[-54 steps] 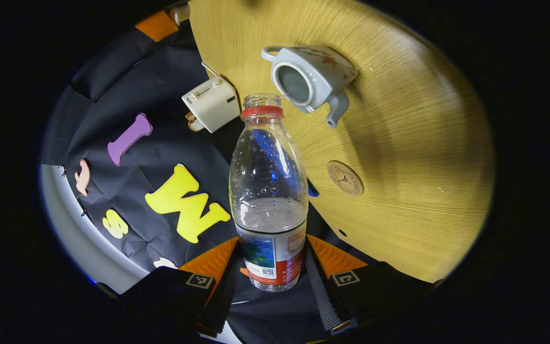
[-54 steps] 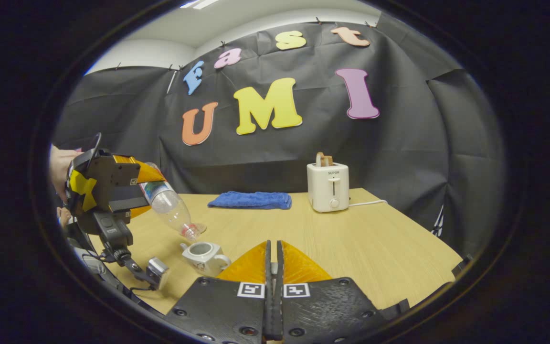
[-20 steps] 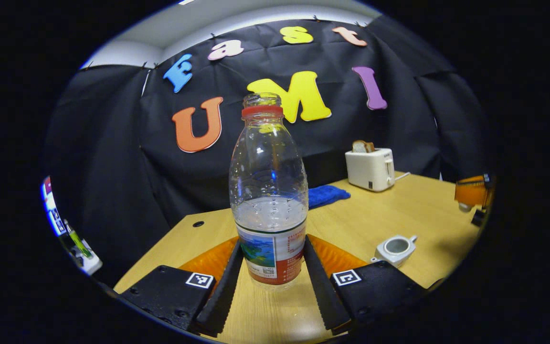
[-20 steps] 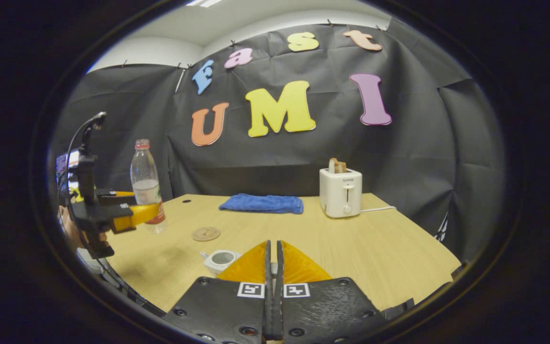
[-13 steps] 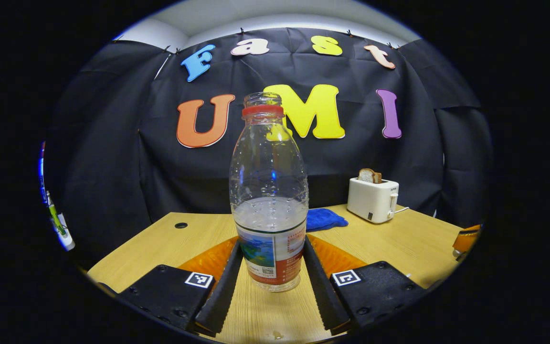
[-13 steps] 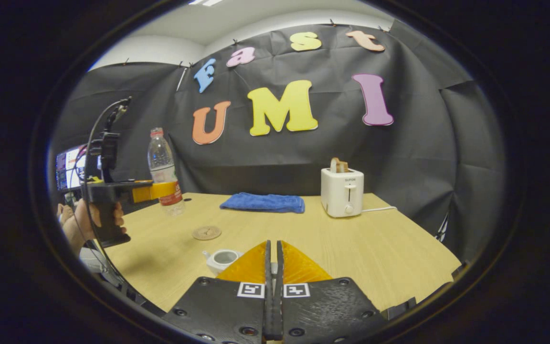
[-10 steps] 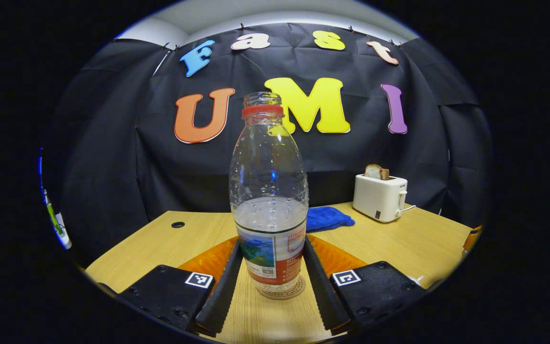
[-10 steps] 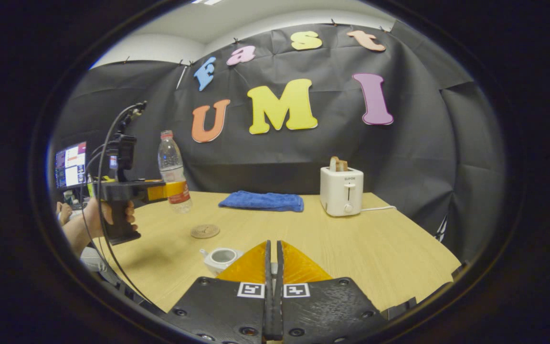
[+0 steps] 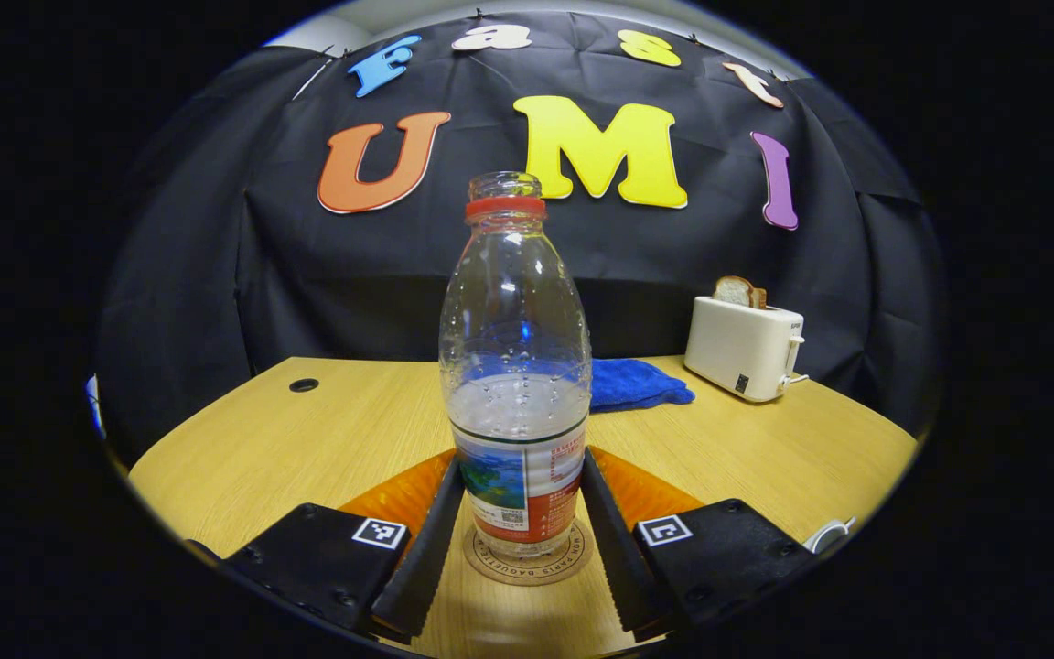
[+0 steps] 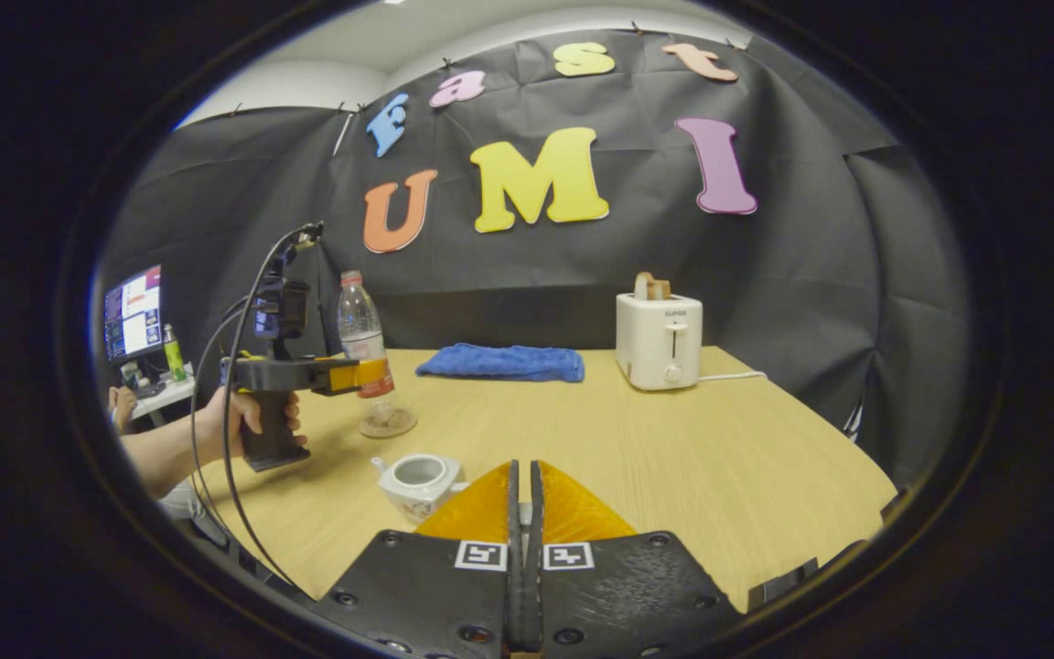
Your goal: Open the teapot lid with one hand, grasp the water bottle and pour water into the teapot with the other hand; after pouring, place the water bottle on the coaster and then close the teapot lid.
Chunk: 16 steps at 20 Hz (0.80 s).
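A clear water bottle with a red neck ring, no cap and some water in it stands upright with its base on the round coaster. My left gripper is shut on its labelled lower part, one finger on each side. In the right gripper view the bottle, coaster and left gripper sit at the left. The pale grey teapot stands lidless in front of them. My right gripper hovers above the table, shut, with a pale sliver of the lid between its fingers; the rest is hidden.
A white toaster with bread and a cord stands at the back right, with a folded blue cloth to its left. A hand holds the left gripper's handle past the table's left edge. A monitor lies beyond.
The left gripper turned the bottle from tilted over the teapot back to upright, carried it to the coaster and lowered it onto it. The right gripper stayed shut and nearly still.
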Each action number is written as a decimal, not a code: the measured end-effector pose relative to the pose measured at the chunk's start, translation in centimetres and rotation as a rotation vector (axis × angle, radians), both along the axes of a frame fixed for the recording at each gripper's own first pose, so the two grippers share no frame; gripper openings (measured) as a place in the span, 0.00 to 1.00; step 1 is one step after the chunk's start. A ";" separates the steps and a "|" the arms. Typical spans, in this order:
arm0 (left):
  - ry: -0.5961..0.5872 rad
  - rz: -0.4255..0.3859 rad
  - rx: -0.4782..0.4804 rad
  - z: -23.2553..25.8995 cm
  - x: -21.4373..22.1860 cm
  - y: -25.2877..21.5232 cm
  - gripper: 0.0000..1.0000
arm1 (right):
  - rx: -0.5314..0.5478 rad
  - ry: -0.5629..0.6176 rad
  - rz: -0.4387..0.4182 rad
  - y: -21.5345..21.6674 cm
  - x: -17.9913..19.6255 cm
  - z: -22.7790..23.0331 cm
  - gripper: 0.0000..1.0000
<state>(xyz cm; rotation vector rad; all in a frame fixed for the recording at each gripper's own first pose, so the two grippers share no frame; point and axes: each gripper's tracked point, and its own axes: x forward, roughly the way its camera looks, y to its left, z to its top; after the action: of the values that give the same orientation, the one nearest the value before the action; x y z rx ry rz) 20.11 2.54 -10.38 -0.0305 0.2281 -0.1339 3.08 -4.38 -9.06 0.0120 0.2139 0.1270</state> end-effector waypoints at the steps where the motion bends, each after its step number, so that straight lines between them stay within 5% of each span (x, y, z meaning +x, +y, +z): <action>1: 0.001 0.001 0.011 -0.3 0.1 0.0 0.77 | 0.000 0.002 0.000 0.0 0.1 -0.1 0.02; 16: 0.059 -0.005 -0.005 -2.3 0.0 -0.3 0.87 | 0.003 0.011 -0.003 -0.2 0.0 -0.4 0.00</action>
<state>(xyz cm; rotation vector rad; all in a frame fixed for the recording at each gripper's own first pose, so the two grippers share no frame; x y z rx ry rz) 20.12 2.26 -12.64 -0.0392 0.2863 -0.1387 3.11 -4.63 -9.48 0.0161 0.2250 0.1246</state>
